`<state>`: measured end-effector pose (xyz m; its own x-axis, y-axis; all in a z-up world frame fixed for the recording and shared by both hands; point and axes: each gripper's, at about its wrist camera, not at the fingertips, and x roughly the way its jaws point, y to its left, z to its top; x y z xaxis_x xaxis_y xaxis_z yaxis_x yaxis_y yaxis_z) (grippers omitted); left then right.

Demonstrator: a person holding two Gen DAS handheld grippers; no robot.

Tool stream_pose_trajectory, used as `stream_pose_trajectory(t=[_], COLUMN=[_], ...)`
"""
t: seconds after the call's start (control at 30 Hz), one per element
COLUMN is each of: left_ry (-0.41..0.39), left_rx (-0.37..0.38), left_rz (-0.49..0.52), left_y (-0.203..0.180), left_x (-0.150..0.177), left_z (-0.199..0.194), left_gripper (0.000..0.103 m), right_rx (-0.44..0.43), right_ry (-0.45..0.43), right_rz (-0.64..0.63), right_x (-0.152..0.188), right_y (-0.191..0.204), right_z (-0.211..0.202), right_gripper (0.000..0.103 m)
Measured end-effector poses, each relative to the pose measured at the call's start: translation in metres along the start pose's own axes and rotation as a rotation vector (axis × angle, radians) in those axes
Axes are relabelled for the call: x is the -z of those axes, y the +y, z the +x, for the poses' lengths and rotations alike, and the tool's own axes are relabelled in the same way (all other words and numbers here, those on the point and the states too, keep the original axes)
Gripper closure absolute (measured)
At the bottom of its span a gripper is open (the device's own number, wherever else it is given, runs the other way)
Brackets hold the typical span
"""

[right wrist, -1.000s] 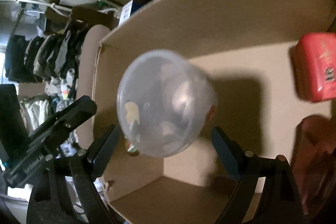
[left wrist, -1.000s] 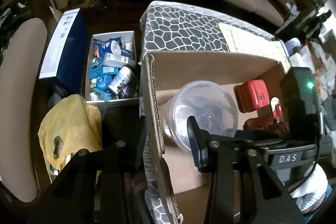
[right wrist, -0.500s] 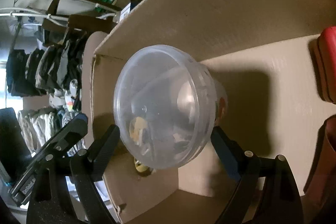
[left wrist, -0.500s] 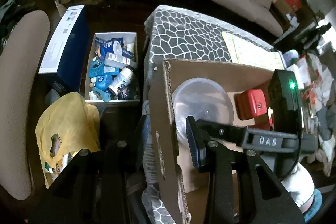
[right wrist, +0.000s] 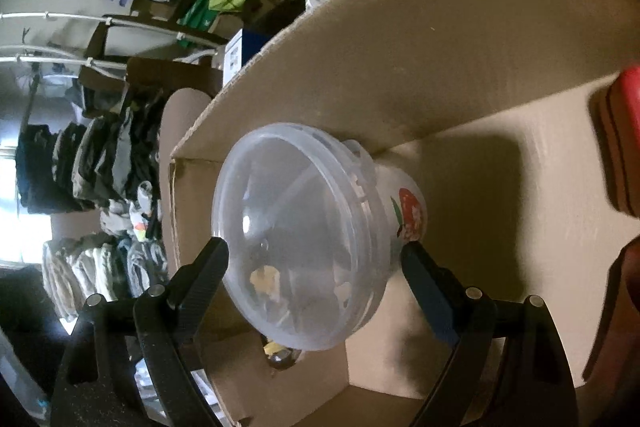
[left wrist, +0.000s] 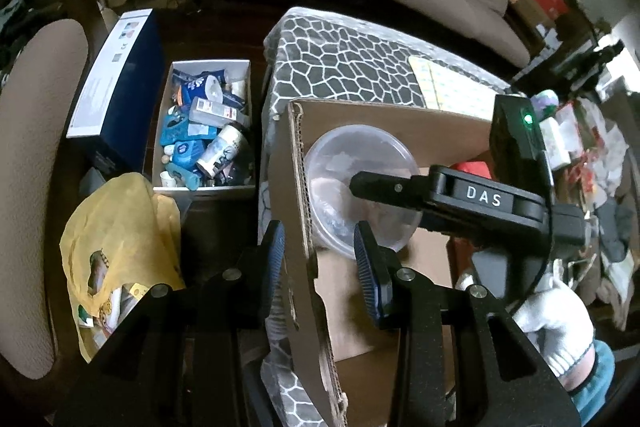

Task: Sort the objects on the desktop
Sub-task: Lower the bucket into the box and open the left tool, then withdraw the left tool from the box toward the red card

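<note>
Currently I count one clear tub (right wrist: 308, 267) between my right hand-held gripper's (right wrist: 316, 267) spread fingers; my left hand-held gripper (left wrist: 320, 259), open, straddles one cardboard box (left wrist: 304, 227) wall; at 9 o'clock, left view only: one white bin (left wrist: 204, 131).

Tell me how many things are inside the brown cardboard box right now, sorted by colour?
Clear: 1, the lidded plastic tub inside the cardboard box.
Red: 1, the red case at the right edge.
Dark red-brown: 1, a blurred object, unidentifiable.
Total: 3.
</note>
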<state>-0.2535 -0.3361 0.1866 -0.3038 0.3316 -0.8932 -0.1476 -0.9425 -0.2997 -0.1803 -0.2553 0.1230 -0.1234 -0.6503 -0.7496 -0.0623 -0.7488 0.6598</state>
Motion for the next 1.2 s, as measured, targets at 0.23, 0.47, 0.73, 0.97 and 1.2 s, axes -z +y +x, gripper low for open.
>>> stream_pose_trajectory(t=[0.23,0.47,0.73,0.97,1.2], left_ry=[0.004,-0.010,-0.004,0.001,-0.007], left_rx=[-0.004,-0.022,-0.031,0.012,0.008], left_rz=[-0.002,-0.003,0.012,0.011,0.006], left_y=[-0.004,-0.019,-0.045,-0.062,-0.070], left_x=[0.009,0.026,0.050,0.070,0.087], left_z=[-0.004,-0.011,-0.016,-0.021,-0.028], left_gripper=[0.063,0.039,0.023,0.018,0.008], right_rx=[0.055,0.183,0.305,0.378,0.422], right_ry=[0.022,-0.023,-0.106,-0.150,-0.177], right_rz=[-0.008,-0.133,-0.230,-0.280,-0.346], right_x=[0.010,0.037,0.070,0.094,0.122], right_y=[-0.010,-0.003,-0.005,-0.003,-0.001], right_z=[-0.022,-0.071,-0.112,-0.131,-0.149], right_gripper=[0.012,0.007,0.005,0.005,0.005])
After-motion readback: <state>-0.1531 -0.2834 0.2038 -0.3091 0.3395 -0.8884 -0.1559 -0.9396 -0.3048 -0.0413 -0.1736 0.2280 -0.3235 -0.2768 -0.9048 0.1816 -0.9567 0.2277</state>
